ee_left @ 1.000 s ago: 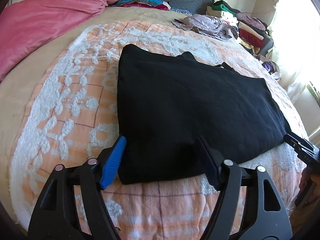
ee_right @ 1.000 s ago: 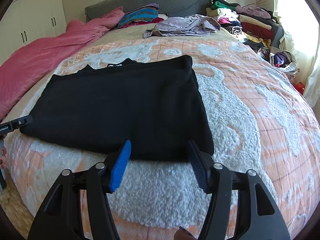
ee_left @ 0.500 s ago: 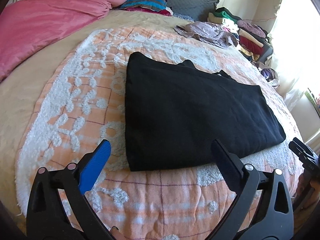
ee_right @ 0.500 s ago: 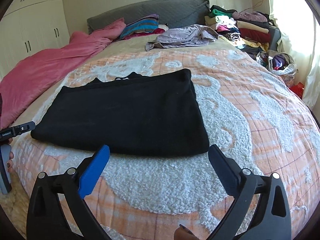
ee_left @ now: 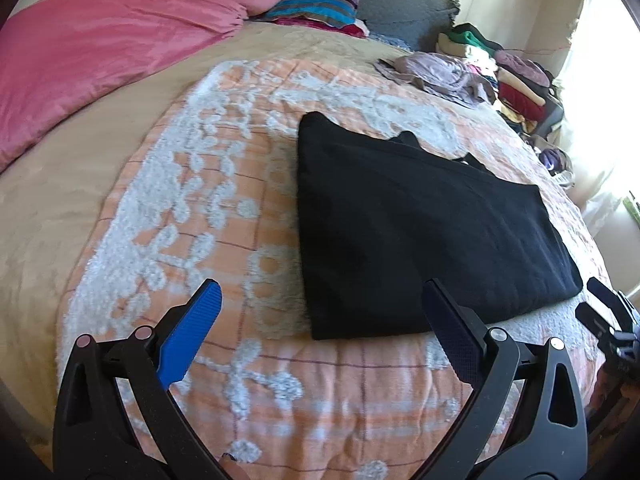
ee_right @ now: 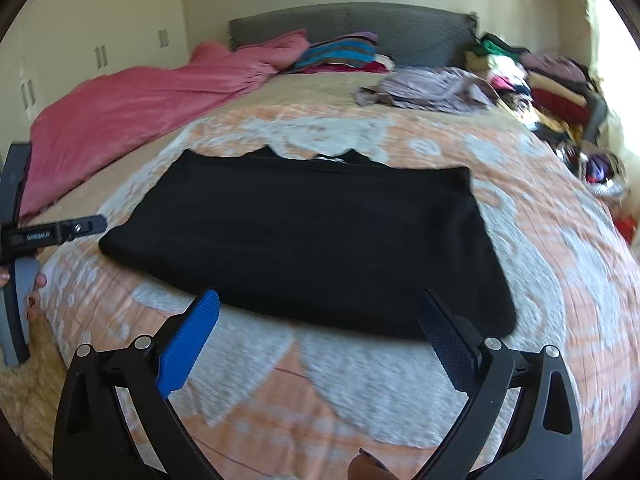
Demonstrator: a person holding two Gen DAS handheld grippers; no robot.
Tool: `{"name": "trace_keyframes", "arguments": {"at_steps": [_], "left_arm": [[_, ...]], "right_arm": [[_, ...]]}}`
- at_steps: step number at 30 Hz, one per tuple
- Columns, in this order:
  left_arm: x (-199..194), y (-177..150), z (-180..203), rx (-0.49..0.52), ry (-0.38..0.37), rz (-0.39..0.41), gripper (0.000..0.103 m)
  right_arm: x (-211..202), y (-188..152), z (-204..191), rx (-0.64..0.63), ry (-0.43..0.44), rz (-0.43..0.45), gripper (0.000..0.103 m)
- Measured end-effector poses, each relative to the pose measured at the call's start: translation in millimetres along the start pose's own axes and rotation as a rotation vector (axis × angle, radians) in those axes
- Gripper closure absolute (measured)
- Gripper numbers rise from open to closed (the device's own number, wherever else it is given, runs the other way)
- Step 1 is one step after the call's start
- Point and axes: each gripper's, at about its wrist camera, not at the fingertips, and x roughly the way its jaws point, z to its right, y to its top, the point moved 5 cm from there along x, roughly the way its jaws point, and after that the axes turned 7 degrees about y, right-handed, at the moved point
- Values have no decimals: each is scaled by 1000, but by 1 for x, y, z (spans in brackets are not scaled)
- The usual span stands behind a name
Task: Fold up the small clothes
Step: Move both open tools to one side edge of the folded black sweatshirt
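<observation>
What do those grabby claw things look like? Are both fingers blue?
Both look alike. The left gripper and right gripper each have black, Y-shaped plastic arms with silver round pins. Each has one bright blue ridged pad and one dark navy dotted pad. No cables show.

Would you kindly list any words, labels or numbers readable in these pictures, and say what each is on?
One text only: small white lettering on the black bar of the left gripper, seen at the left edge of the right wrist view; too small and blurred to read.
Nothing is printed on the black garment or the bedspread.
</observation>
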Motion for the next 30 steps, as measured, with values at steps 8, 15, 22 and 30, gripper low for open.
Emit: {"name": "trace_keyframes", "arguments": {"at_steps": [8,15,22,30], "left_arm": [[0,11,-18,-25,37,13,9],[8,25,-34,-48,63,2,9],[22,40,-40,-34,97,-19,9],[35,54,-42,-22,129,-30,9]], "right_arm": [[28,12,-50,-94,69,-25,5],[53,16,-96,-199,114,-46,5],[77,18,-136,-304,146,-71,5],[108,12,-160,-421,83,-101,5]]}}
